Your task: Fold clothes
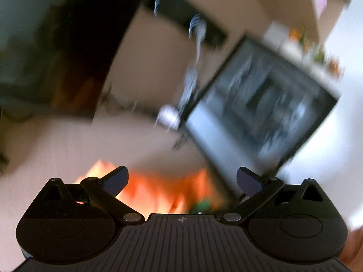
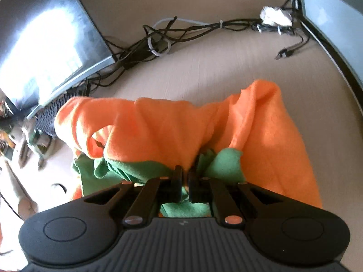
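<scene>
The right wrist view is sharp. Nearest the lens, the right gripper (image 2: 185, 176) has its jaws drawn almost together, pinching the green trim (image 2: 136, 170) of one orange garment (image 2: 163, 127). The garment lies bunched on the beige table (image 2: 204, 68), spreading out ahead of and to the right of the fingers. Beyond it, a tangle of dark cables (image 2: 181, 34) crosses the table, with one white loop among them, and a white crumpled wad (image 2: 275, 15) lies at its far right end. Two dark screens bound the scene: a monitor (image 2: 45, 45) at far left and a second one (image 2: 329, 11) at far right.

The left wrist view is smeared by motion blur. The left gripper (image 1: 181, 179) has its jaws spread wide with nothing between them. Just past them, the orange garment (image 1: 147, 190) shows only as a bright blur on the table (image 1: 68, 140). Farther off, one tilted dark monitor (image 1: 261, 113) fills the right side, with the white wad (image 1: 168, 113) beside its near corner.
</scene>
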Demonstrator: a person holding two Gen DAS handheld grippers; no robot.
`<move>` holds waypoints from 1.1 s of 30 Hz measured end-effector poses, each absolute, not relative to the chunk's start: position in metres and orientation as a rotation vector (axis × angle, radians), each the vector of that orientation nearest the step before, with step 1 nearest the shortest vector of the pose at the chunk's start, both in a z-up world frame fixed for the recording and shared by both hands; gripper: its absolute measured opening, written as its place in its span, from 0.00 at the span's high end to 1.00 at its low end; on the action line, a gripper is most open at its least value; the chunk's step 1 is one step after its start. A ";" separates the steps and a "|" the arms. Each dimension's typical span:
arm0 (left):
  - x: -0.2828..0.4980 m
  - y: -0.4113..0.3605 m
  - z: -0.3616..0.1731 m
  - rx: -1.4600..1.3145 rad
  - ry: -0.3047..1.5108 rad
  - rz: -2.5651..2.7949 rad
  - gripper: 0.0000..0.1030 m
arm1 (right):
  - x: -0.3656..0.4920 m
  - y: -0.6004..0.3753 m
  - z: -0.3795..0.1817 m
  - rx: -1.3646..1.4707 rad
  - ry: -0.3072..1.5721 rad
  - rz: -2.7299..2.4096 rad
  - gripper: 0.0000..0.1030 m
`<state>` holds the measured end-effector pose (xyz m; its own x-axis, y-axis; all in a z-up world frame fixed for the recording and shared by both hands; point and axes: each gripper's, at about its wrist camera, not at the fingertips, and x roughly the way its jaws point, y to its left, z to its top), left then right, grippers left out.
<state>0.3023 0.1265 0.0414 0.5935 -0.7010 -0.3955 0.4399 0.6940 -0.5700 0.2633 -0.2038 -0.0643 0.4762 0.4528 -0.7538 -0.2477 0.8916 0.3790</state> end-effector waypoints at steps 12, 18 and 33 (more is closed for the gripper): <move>0.319 0.084 -0.089 -0.468 1.092 -0.671 0.00 | 0.240 -0.204 -0.009 0.061 0.828 0.406 0.81; 0.311 0.068 -0.088 -0.363 1.094 -0.687 0.00 | 0.256 -0.177 0.011 0.104 0.753 0.512 0.71; 0.313 0.115 0.001 -0.585 0.752 -0.714 0.00 | 0.259 -0.158 -0.057 -0.023 0.959 0.505 0.69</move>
<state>0.3126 0.1152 0.0008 0.5229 -0.7523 -0.4009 0.3620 0.6218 -0.6945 0.2590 -0.1580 -0.0567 0.4680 0.4015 -0.7873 -0.4214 0.8844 0.2006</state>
